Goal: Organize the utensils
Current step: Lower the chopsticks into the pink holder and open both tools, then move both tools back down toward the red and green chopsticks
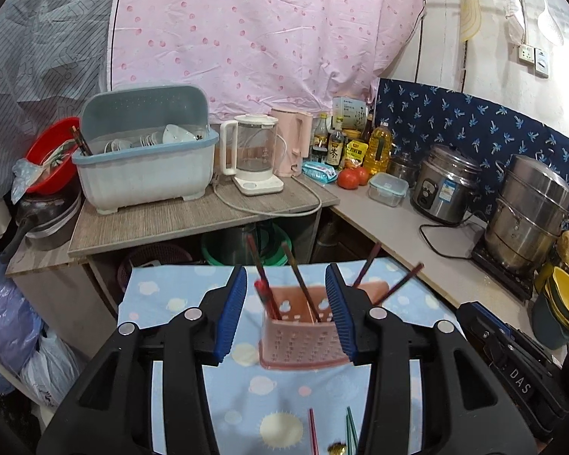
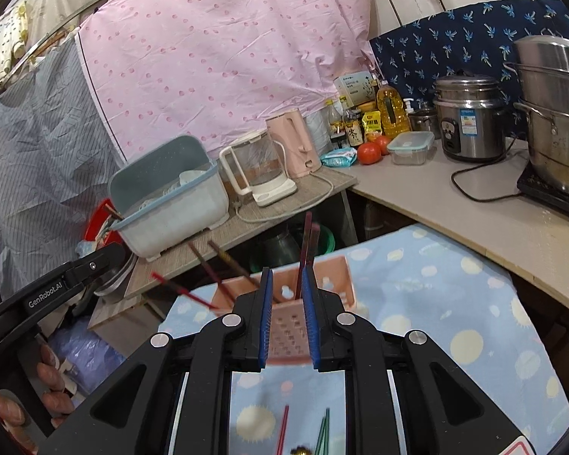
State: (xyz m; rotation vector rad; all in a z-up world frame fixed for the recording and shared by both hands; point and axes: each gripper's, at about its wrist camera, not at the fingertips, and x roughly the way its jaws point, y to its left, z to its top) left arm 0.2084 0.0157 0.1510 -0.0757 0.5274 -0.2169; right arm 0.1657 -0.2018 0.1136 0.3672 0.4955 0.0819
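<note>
Left wrist view: my left gripper (image 1: 286,305) has its jaws about half apart, and nothing is pinched between the ribbed blue pads (image 1: 231,313). Just past them, the pink holder (image 1: 303,335) stands upright on the desk (image 1: 178,303), which wears a soft blue cloth with suns and clouds. The holder is a plastic box with small square holes in its front wall. Thin, dark chopsticks (image 1: 301,284) stick up out of it with their long way up and down, some leaning left and some leaning right.

In the right wrist view, my right gripper (image 2: 287,318) has its jaws only a narrow gap apart, and they hold nothing. The holder is far behind that gap. A red stick (image 2: 283,430) and green sticks (image 2: 323,432) lie flat on the near cloth, pointing away from me. Next to them sits a little gold thing (image 2: 299,451) I cannot make out.
</note>
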